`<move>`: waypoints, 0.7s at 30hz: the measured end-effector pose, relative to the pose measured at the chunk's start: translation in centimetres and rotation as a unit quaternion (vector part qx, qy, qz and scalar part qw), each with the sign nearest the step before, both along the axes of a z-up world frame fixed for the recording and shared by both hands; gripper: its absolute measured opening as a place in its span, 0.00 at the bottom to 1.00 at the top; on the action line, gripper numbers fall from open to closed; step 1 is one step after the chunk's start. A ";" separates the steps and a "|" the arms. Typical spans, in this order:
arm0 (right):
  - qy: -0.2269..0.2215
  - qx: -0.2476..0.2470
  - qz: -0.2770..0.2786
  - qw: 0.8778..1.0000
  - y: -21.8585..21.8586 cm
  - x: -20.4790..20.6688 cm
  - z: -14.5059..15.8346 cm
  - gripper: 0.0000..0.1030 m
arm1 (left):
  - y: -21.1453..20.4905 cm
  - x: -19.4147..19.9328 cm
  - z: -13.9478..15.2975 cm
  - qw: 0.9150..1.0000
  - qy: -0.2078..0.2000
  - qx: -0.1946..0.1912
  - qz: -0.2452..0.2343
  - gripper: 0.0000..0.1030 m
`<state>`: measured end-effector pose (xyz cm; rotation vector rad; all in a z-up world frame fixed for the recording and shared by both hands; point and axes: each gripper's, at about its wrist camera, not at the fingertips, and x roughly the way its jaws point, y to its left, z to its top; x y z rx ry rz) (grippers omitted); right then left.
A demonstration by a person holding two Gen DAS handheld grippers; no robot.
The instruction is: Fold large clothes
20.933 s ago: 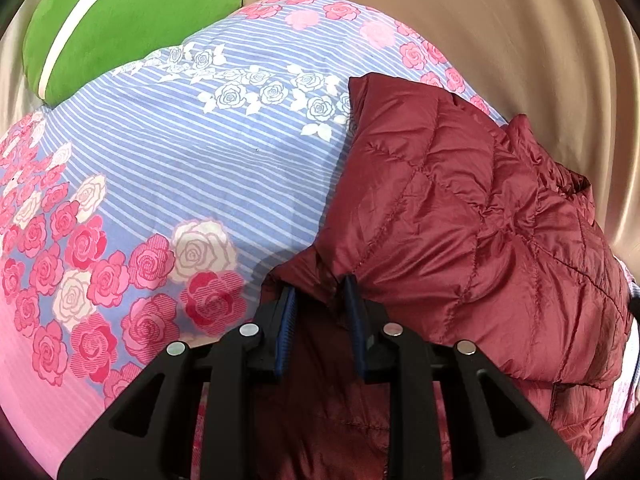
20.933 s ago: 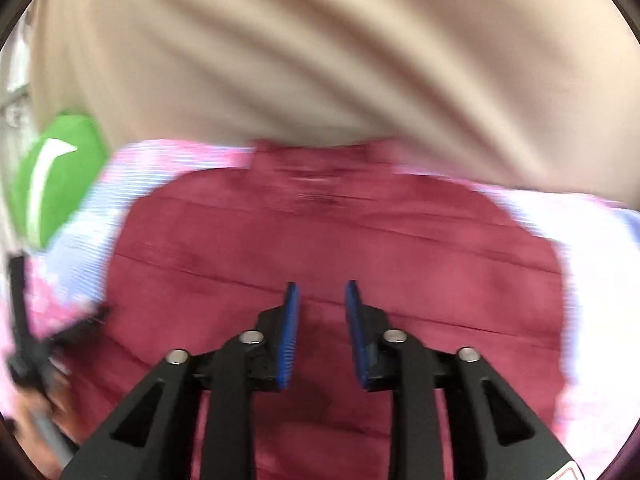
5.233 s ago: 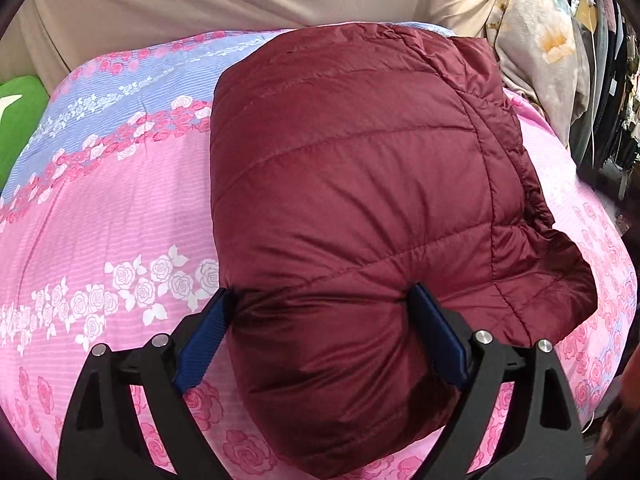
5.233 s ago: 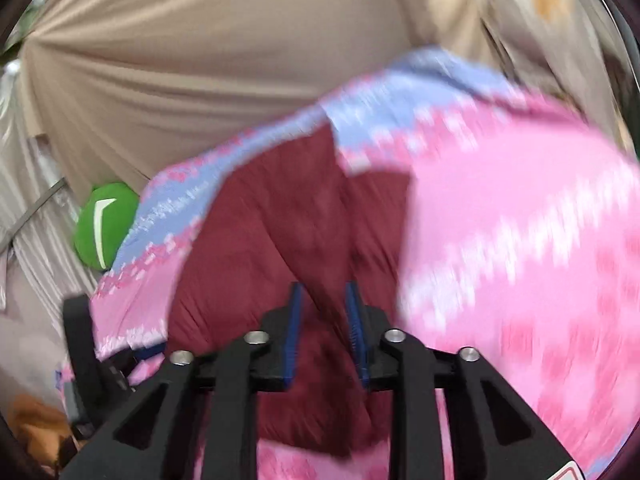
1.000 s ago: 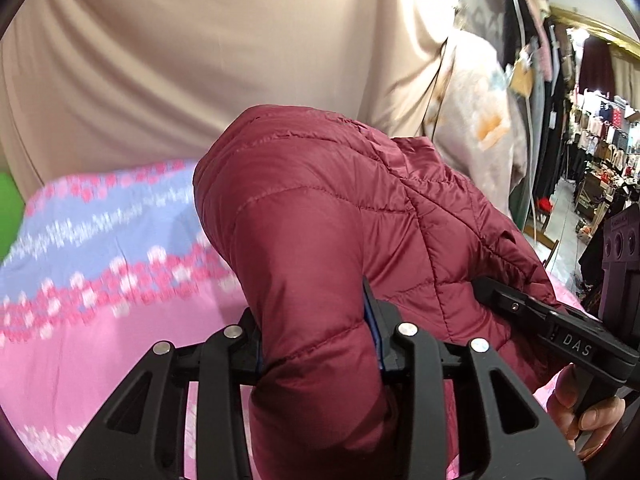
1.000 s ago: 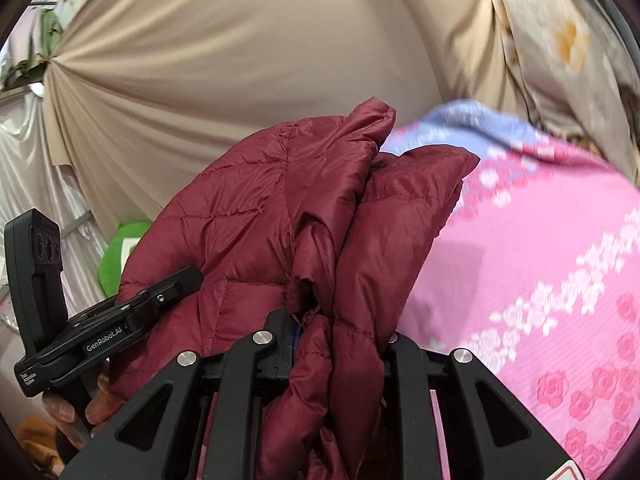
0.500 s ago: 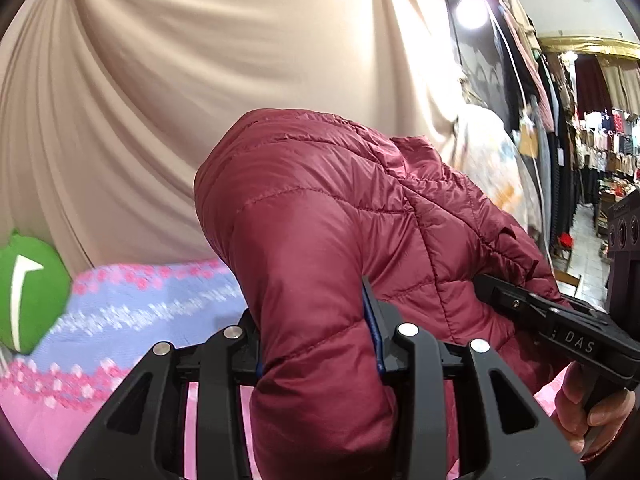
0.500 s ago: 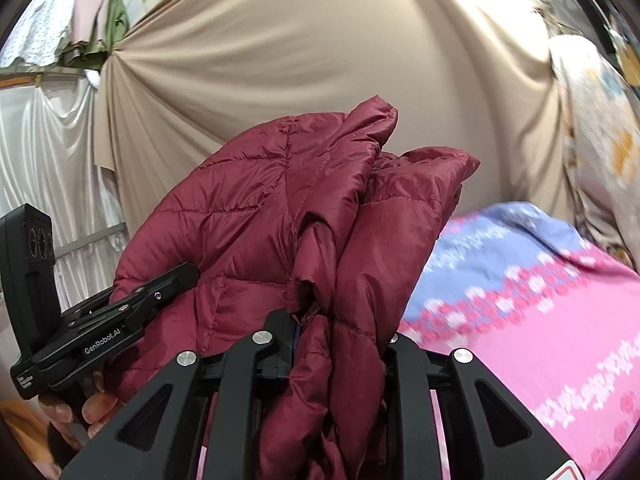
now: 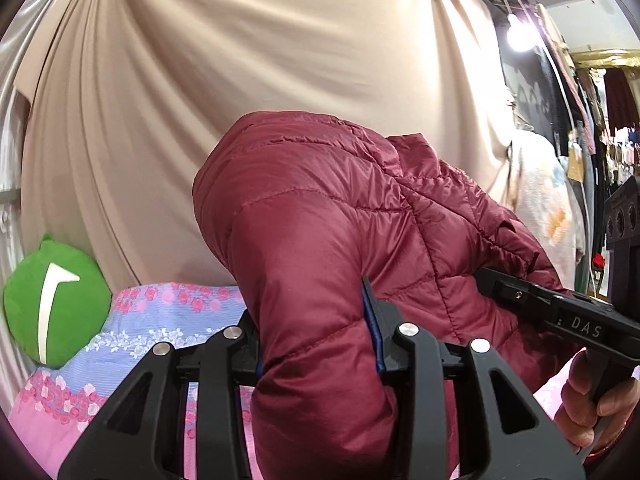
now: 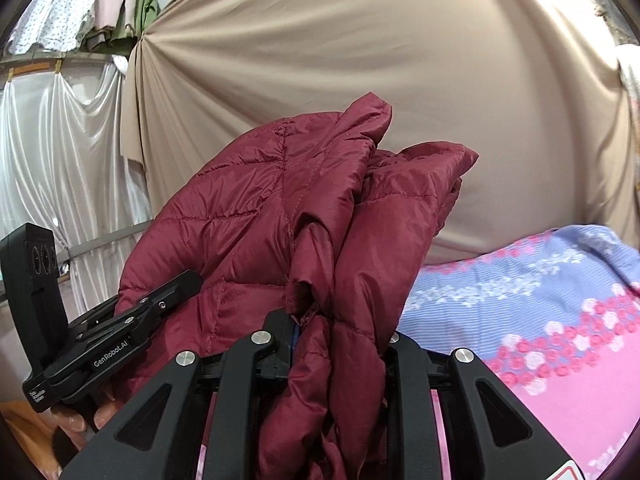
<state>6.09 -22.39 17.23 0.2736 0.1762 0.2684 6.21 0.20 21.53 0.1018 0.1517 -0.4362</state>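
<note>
A folded dark red quilted puffer jacket (image 9: 320,240) is held up in the air above the bed. My left gripper (image 9: 312,340) is shut on one thick end of it. My right gripper (image 10: 340,344) is shut on the other end, where several layers (image 10: 320,220) bunch between the fingers. Each view shows the other gripper clamped on the jacket's far side: the right one in the left wrist view (image 9: 560,312), the left one in the right wrist view (image 10: 120,320).
The bed with its pink and blue rose-print sheet (image 10: 540,320) lies below. A green cushion (image 9: 56,300) sits at its far left. A beige curtain (image 9: 280,60) hangs behind. Hanging clothes (image 9: 592,140) crowd the right side.
Both grippers have lifted the folded jacket further off the bed and tilted upward; the bed has sunk lower in both views. The grips are unchanged.
</note>
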 end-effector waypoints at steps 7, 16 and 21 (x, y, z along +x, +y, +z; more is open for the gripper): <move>0.039 -0.005 0.012 0.999 2.4 5.9 -3.1 0.19 | 2.7 5.5 -3.4 1.000 0.024 0.004 0.011 0.34; 0.087 -0.001 0.019 0.996 3.6 11.6 -7.6 0.19 | 4.5 11.1 -7.5 0.997 0.081 -0.009 0.010 0.34; 0.073 -0.004 0.024 0.997 4.0 12.2 -7.4 0.19 | 5.1 11.3 -7.2 0.997 0.069 -0.019 0.004 0.34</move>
